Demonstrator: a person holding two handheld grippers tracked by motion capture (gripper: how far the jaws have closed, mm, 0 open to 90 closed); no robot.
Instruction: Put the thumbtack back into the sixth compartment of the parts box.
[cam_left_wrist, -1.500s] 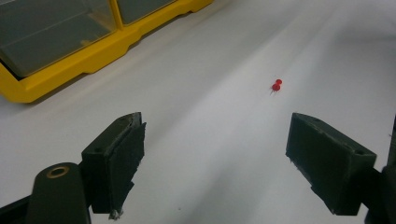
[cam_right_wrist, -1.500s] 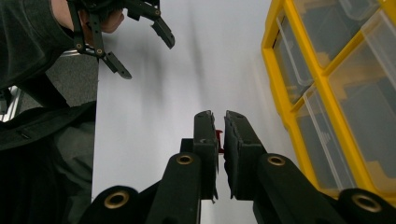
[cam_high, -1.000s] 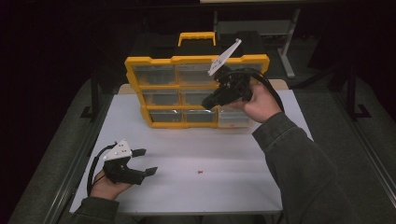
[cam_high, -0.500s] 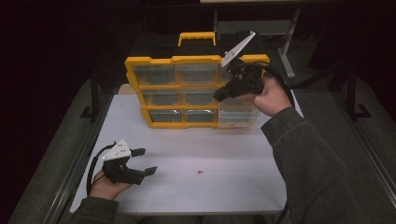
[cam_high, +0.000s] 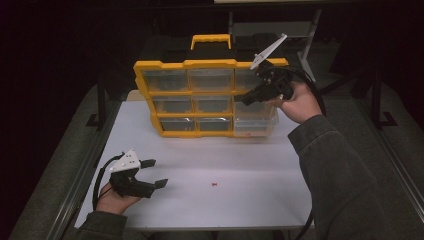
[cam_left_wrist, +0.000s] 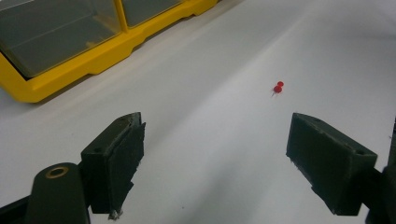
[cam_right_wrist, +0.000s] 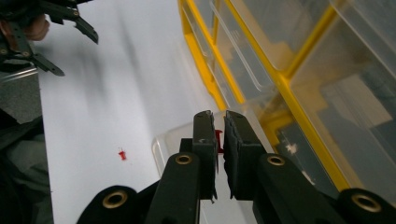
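Pinching a red pin (cam_right_wrist: 218, 140), right tongs (cam_right_wrist: 219, 133) overhang the pulled-out drawer (cam_right_wrist: 175, 137) (left tongs (cam_left_wrist: 215, 158) wide).

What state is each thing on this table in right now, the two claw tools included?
Right gripper: shut on a red pushpin, above the pulled-out drawer.
Left gripper: open, holding nothing.
Loose pushpin: lying on the white table, untouched.
Organizer: upright, yellow frame.
Bottom right drawer: pulled out.
Other drawers: pushed in.
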